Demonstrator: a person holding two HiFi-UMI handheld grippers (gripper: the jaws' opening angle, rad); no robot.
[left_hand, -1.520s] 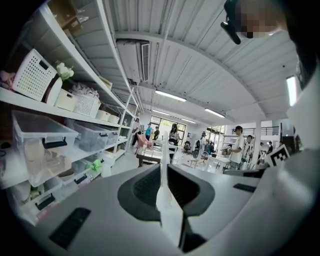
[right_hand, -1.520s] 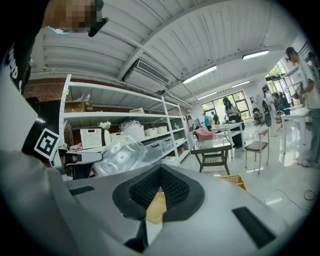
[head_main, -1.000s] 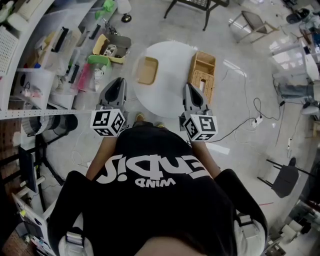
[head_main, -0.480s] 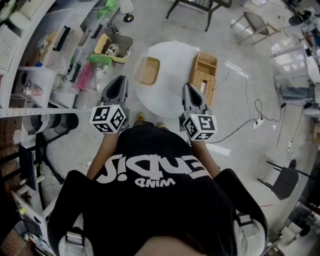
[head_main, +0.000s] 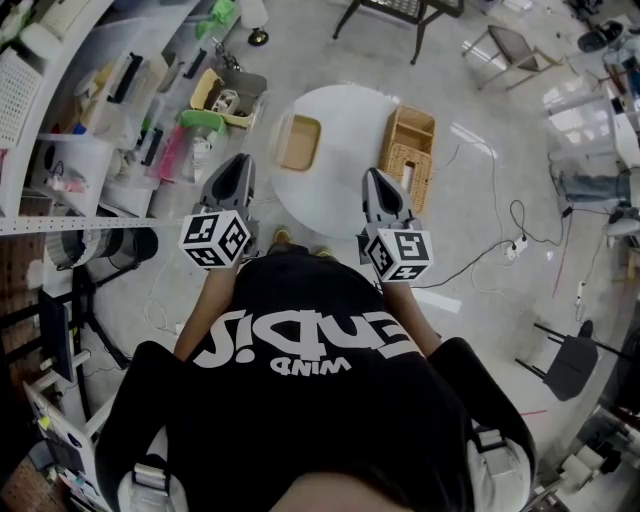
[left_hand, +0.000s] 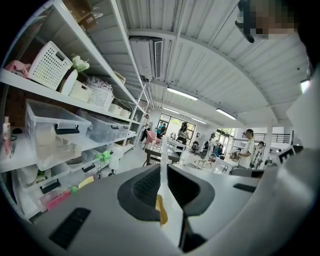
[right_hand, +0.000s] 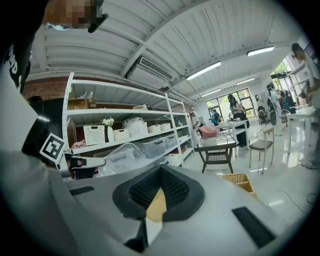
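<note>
White round table (head_main: 345, 125) bears a tan tray (head_main: 298, 142), wicker basket (head_main: 410, 150) beside.

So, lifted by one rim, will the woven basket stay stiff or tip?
The woven basket looks like open wicker, so it is probably light and fairly stiff. It is long and holds a white thing near one end, so a grip on one rim may tilt it.

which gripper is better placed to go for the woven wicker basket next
Right, probably. The right gripper, jaws shut, hangs close by the woven wicker basket beside the round white table; the left gripper is at the table's far side, nearer the shallow tan tray.
</note>
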